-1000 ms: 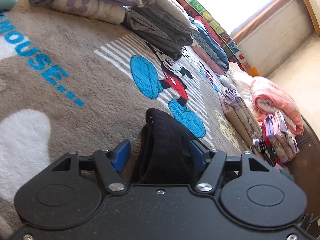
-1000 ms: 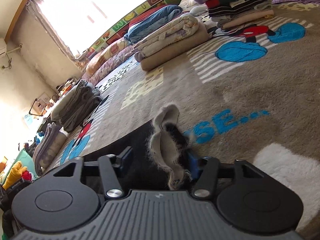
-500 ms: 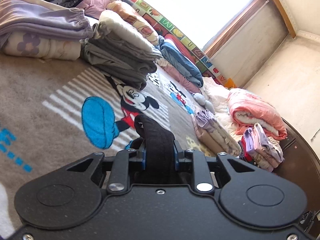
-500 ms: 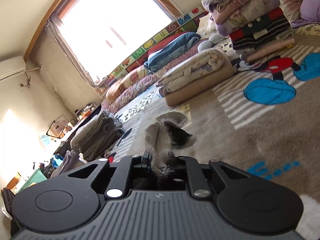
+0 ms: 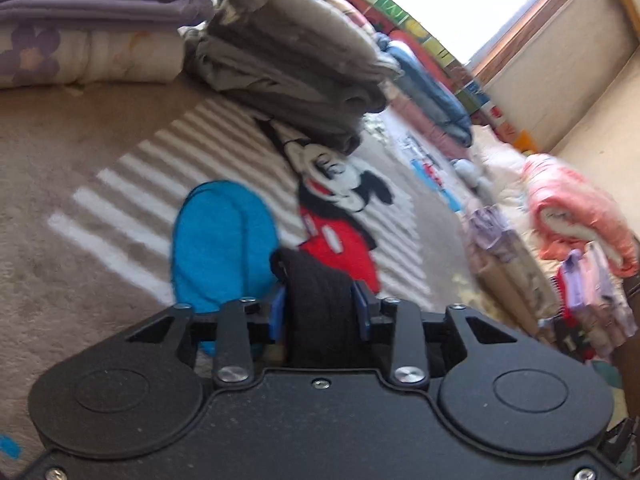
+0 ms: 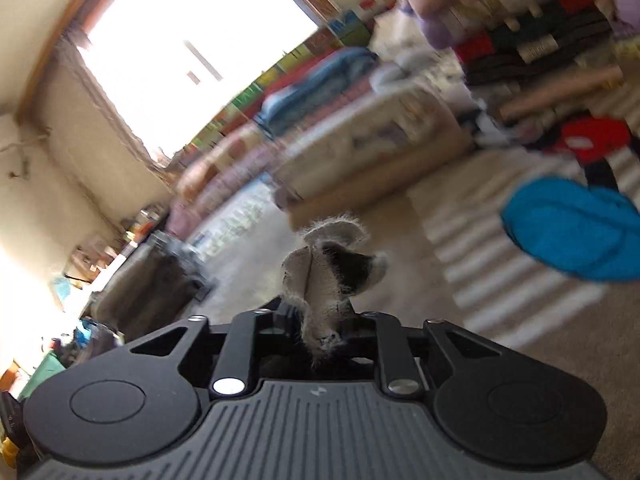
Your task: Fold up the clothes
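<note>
A black garment with a fuzzy grey lining is held at two places. My left gripper (image 5: pixel 319 309) is shut on a thick black band of the black garment (image 5: pixel 316 300), which rises between the blue fingers (image 5: pixel 277 314) above the cartoon-mouse rug (image 5: pixel 100 152). My right gripper (image 6: pixel 328 316) is shut on another bunched edge of the garment (image 6: pixel 326 276), where the grey fleece lining and a black patch stick up. The rest of the garment hangs below both grippers, out of sight. The right wrist view is blurred by motion.
Folded piles ring the rug: grey clothes (image 5: pixel 296 64), a purple and floral stack (image 5: pixel 80 20), blue bedding (image 5: pixel 428 88), a pink blanket (image 5: pixel 580 216), a beige quilt (image 6: pixel 372 160), a striped stack (image 6: pixel 532 52). A bright window (image 6: pixel 192 52) is on the far wall.
Both grippers went from open around the garment's edges to shut on them, then lifted off the rug. Both views have since swung sideways, the right one fast enough to blur.
</note>
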### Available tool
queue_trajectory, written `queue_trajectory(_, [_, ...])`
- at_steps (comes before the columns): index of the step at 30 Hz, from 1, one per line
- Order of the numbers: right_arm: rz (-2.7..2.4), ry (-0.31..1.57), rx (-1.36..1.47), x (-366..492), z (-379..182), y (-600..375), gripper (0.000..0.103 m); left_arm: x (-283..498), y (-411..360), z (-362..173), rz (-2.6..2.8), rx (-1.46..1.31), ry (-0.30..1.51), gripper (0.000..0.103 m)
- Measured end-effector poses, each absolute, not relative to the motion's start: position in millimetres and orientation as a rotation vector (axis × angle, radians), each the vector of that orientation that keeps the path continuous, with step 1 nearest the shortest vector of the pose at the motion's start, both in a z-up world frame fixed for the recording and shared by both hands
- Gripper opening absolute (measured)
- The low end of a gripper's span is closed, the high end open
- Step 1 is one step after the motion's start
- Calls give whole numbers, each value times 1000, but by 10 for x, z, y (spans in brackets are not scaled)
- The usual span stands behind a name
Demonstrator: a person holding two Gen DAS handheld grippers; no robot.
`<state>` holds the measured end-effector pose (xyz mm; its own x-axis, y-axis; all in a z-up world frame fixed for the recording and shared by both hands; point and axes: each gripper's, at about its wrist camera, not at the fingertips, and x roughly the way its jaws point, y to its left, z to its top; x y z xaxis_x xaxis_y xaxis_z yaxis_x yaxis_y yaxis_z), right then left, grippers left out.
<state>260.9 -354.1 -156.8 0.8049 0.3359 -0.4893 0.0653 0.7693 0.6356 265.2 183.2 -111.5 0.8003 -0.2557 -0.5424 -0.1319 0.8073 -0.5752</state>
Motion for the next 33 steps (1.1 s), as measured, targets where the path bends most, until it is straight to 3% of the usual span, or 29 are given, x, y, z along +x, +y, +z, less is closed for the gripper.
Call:
queue_trajectory(1, [152,622,713,2580,-1670,-3585,33,2631,1884,-1107,-78,-656,635,45])
queue_trajectory(3, [155,584,748,2520,-1625,-3635,38,2617,1948,-1043,-93,-658,603,46])
queue_trajectory(5, [171,547,683,2539,-1484,-3610,62,2631,1994,-1011,-108,-662,590,46])
queue_trajectory(20, [352,585,498,2933,-1419,-3618,62,2887,1898,-1085,-223,-565,687,46])
queue_trajectory(22, [370,592,488,2976,-1434,-3608,62,2876,1874,-1083,-223,-531,688,42])
queue_trajectory(24, [392,604,465,3018,-1447,-3567,58,2868,1847,-1083,-217,-498,681,36])
queue_trajectory(26, [384,608,443,3015,-1459,-3533,34,2850,1812,-1070,-209,-463,662,32])
queue_trajectory(27, [370,603,433,3001,-1459,-3526,31,2831,1788,-1051,-209,-442,644,30])
queue_trajectory(30, [389,552,419,2916,-1383,-3512,9,2744,1739,-967,-224,-389,576,23])
queue_trajectory(33, [412,494,405,2815,-1290,-3495,4,2638,1723,-895,-246,-363,511,23])
